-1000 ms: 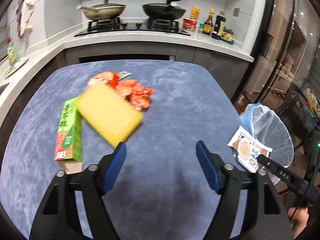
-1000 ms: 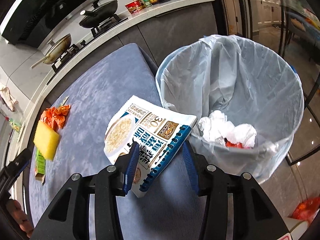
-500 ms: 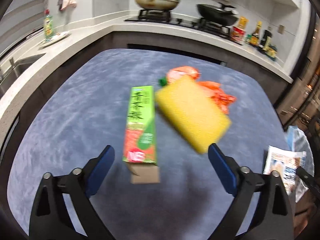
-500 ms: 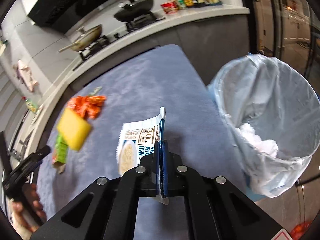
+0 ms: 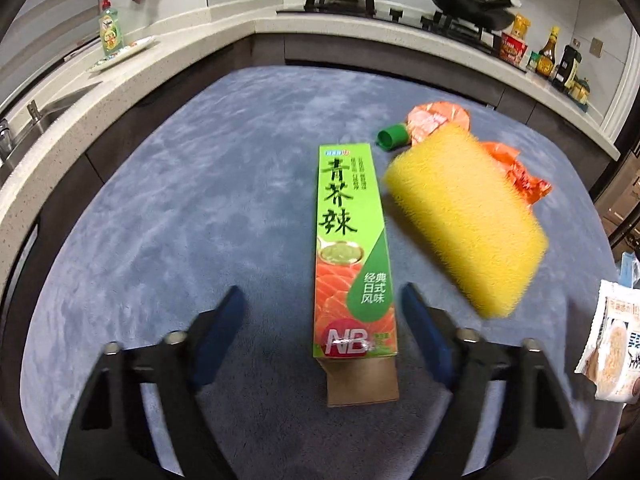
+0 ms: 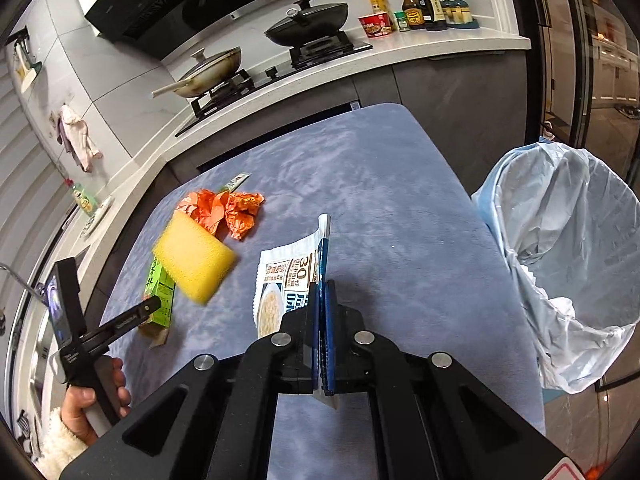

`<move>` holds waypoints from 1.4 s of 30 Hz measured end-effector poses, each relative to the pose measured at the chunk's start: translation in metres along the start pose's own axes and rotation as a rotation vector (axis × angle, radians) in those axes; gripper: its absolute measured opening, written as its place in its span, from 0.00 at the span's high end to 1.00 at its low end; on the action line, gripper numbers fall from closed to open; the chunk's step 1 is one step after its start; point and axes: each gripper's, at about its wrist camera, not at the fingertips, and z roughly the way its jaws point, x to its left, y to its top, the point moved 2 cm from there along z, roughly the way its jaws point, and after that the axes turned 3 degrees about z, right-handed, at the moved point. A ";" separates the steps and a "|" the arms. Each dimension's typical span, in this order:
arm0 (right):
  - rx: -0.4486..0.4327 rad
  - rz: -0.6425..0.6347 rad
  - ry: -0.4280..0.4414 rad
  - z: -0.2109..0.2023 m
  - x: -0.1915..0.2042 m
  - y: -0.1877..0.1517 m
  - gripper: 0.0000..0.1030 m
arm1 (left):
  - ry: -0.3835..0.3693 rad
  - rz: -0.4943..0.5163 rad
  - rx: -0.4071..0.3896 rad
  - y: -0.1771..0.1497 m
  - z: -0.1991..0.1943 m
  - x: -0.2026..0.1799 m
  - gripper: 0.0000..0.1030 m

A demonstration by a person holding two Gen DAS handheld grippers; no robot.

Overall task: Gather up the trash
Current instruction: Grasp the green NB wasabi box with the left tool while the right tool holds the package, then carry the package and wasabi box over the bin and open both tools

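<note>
- Right gripper (image 6: 321,312): clamped tight on white snack packet (image 6: 286,280), trash bin (image 6: 568,264) at three o'clock.
- Left gripper (image 5: 322,316): jaws closing, flanking green box (image 5: 352,248) without contact; yellow sponge (image 5: 464,220) at two o'clock.

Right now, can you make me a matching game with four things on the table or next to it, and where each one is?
Things:
1. green box
2. sponge
3. white packet
4. bin

Places:
A. pinched in the right gripper
B. beside the table, lined with a plastic bag
C. lying flat between the closing jaws of the left gripper, not touched
D. partly over the orange wrapper

Pairs: 1-C, 2-D, 3-A, 4-B
</note>
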 end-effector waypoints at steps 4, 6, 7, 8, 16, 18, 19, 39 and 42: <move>0.009 -0.005 0.009 0.003 0.005 0.000 0.97 | -0.034 0.006 -0.001 -0.001 -0.002 -0.002 0.51; 0.010 -0.009 0.014 0.002 0.008 -0.001 0.97 | -0.054 0.012 0.005 -0.002 -0.006 -0.004 0.63; 0.012 -0.013 0.017 0.002 0.009 -0.001 0.97 | -0.052 0.012 0.001 -0.002 -0.008 -0.005 0.63; 0.014 -0.015 0.018 0.002 0.010 -0.002 0.97 | -0.056 0.013 -0.007 -0.002 -0.011 -0.005 0.63; 0.000 -0.027 0.041 -0.011 0.015 -0.003 0.97 | -0.080 0.032 -0.085 -0.001 -0.057 -0.008 0.64; -0.014 -0.025 0.047 -0.018 0.015 -0.001 0.97 | -0.084 0.033 -0.113 0.000 -0.074 -0.008 0.65; -0.022 -0.023 0.049 -0.022 0.015 0.000 0.97 | -0.085 0.035 -0.125 0.000 -0.082 -0.007 0.65; -0.211 0.110 -0.036 -0.101 -0.056 0.028 0.97 | -0.417 0.233 -0.294 0.024 -0.192 -0.136 0.66; -0.250 0.161 -0.093 -0.116 -0.090 0.037 0.97 | -0.491 0.298 -0.298 0.026 -0.193 -0.188 0.66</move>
